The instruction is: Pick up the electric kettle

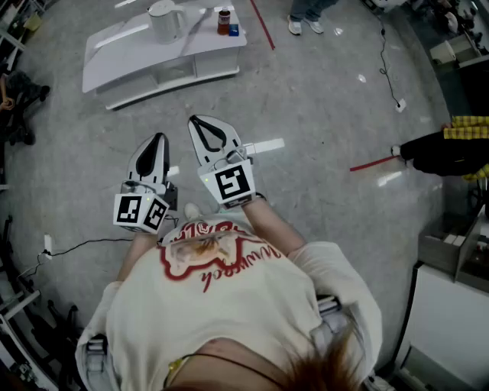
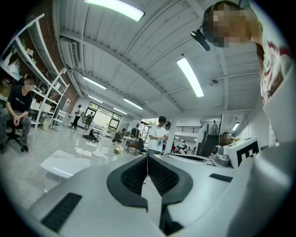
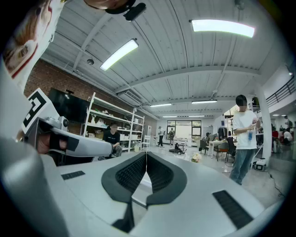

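The head view looks steeply down on the left gripper (image 1: 160, 140) and right gripper (image 1: 197, 124) close below; both gripper views face level across the hall, sharing a standing person (image 2: 157, 133).

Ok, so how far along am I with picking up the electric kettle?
Nothing looks done yet: the pale cylindrical electric kettle stands on the low white table, across the grey floor from you. Nothing is in hand: the left tool and right tool are both shut and empty, held level. Left to do: approach, open a tool, grip the kettle, lift.
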`<state>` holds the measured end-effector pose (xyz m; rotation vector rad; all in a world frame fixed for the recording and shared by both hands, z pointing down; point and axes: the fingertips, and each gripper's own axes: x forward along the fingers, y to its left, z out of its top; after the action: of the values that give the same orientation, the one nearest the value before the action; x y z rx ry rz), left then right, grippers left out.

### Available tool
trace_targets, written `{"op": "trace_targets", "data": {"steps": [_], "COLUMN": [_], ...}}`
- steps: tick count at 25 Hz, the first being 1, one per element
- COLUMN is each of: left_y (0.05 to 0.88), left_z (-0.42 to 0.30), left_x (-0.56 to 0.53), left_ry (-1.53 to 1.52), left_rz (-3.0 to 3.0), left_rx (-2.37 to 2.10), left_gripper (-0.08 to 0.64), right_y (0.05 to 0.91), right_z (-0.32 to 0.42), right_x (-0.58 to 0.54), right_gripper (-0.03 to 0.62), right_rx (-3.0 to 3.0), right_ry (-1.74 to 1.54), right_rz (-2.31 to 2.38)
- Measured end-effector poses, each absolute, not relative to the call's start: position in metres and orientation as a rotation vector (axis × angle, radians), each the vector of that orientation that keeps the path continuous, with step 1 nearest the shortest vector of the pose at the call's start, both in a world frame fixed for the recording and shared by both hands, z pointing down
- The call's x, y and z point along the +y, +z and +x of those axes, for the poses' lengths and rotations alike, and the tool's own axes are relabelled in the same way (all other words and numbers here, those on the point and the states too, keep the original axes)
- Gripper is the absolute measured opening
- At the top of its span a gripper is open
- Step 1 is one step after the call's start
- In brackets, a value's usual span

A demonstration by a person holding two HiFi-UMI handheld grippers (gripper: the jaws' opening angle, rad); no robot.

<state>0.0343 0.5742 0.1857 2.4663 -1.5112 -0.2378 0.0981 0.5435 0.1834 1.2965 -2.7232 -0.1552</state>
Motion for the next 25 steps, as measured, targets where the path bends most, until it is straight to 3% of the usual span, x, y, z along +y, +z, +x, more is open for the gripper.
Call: {"op": "trace_targets", "data": {"steps": [25], "left_y": [0.185], "left_z": [0.058], "left_x": [0.57], "left_ry": [-0.245], "left_rz": [2.468], "left_rx": [-1.531], "left_gripper": [0.014], "right_y": [0.18], "right_z": [0.12], "right_x": [0.536], "right_gripper": [0.017], "right_rx": [-2.834], "right_ry": [-0.176], "right_rz": [1.322]}}
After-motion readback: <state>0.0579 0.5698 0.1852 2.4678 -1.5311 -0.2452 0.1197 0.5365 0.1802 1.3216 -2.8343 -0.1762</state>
